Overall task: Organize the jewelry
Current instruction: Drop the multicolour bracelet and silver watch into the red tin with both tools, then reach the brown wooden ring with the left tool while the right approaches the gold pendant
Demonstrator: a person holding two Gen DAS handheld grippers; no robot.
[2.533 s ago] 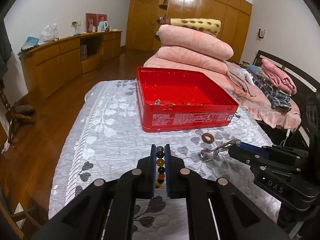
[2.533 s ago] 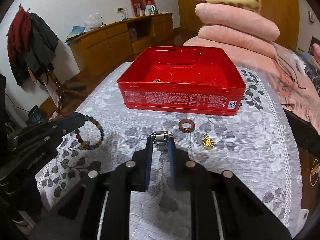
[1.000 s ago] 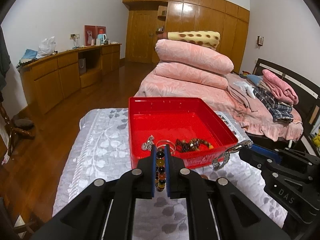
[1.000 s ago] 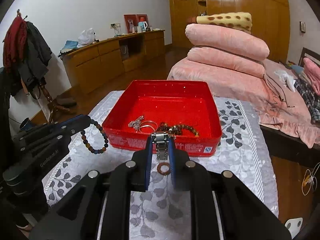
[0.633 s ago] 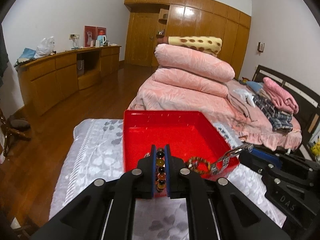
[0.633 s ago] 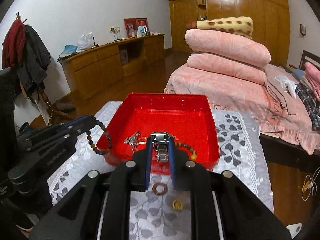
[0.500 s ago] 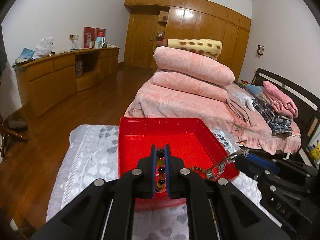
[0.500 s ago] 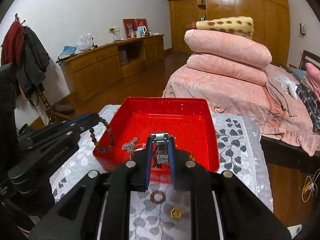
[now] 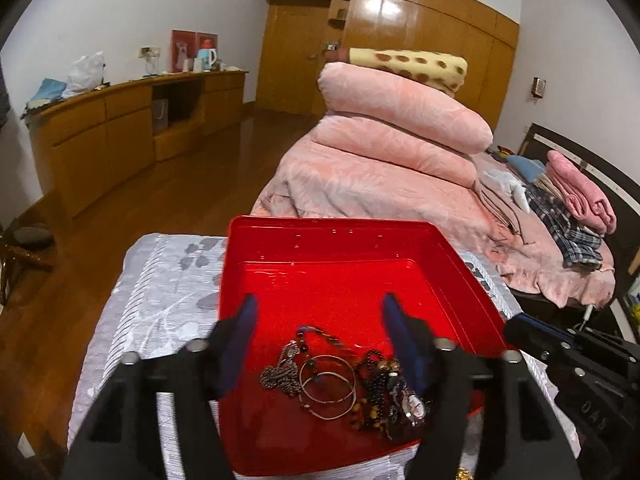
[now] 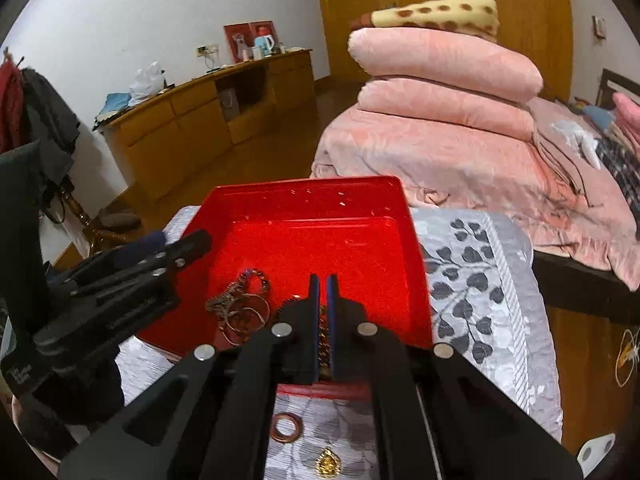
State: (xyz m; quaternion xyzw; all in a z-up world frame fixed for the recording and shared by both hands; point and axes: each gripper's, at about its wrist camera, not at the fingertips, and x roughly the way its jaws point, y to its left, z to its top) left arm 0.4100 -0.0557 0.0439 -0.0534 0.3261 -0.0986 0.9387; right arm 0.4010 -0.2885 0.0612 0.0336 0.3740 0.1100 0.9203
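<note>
Jewelry (image 9: 340, 380), assorted, lies heaped in the near half of a red tin box (image 9: 340, 240) on a desk covered with a grey leaf-print cloth (image 9: 168, 292). In the left wrist view the heap comprises two thin bangles (image 9: 328, 386) at centre, a silver chain (image 9: 280, 374) at 9 o'clock of them, a dark bead strand (image 9: 316, 332) at 12 o'clock, and a tangle of beads with a watch face (image 9: 414, 404) at 3 o'clock. Individual strands in the tangle cannot be separated by eye.

Left gripper (image 9: 316, 344): jaws opening, spread wide above the heap, nothing between the pads. Its right finger covers the 3 o'clock edge of the tangle.

Right gripper (image 10: 322, 304): clenched over the box's near wall. A chain-like link shows low in the narrow gap between its fingers; whether it is gripped or simply lies behind them cannot be told. In the left wrist view only its dark body shows at 4 o'clock, fingertips cut off by the box rim.

Outside the box, on the cloth at 6 o'clock in the right wrist view: a brown ring (image 10: 285, 427) and a gold pendant (image 10: 327, 462), both partly framed by the gripper's arms. The box's near wall is largely hidden behind both grippers.

Beyond the desk: a bed with stacked pink quilts (image 9: 400, 120).
</note>
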